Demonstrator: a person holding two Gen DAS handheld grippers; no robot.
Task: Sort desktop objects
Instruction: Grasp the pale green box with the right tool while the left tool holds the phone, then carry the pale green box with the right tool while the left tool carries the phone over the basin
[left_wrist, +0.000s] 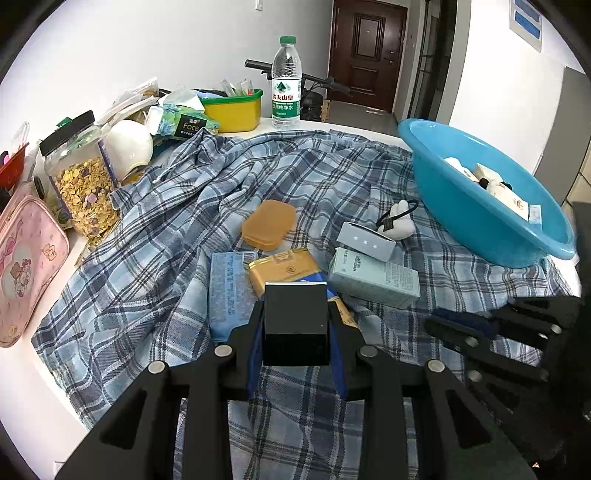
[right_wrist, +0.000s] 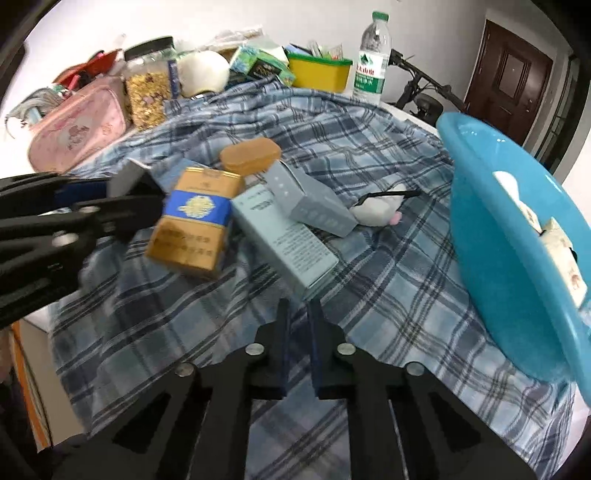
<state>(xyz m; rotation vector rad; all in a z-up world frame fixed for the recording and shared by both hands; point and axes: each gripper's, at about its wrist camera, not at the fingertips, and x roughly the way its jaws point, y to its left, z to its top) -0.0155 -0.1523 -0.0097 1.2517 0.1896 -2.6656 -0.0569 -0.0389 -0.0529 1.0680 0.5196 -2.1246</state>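
My left gripper is shut on a small black box, held just above the plaid cloth; in the right wrist view the same gripper reaches in from the left with the box. My right gripper is shut and empty, low over the cloth near a pale teal box. On the cloth lie a gold-and-blue box, a grey box, an orange case and a white plush. A blue basin on the right holds several small boxes.
Along the back of the table stand a water bottle, a yellow tub, a tissue pack, a cereal jar and a pink pouch. A light blue packet lies left of the gold box.
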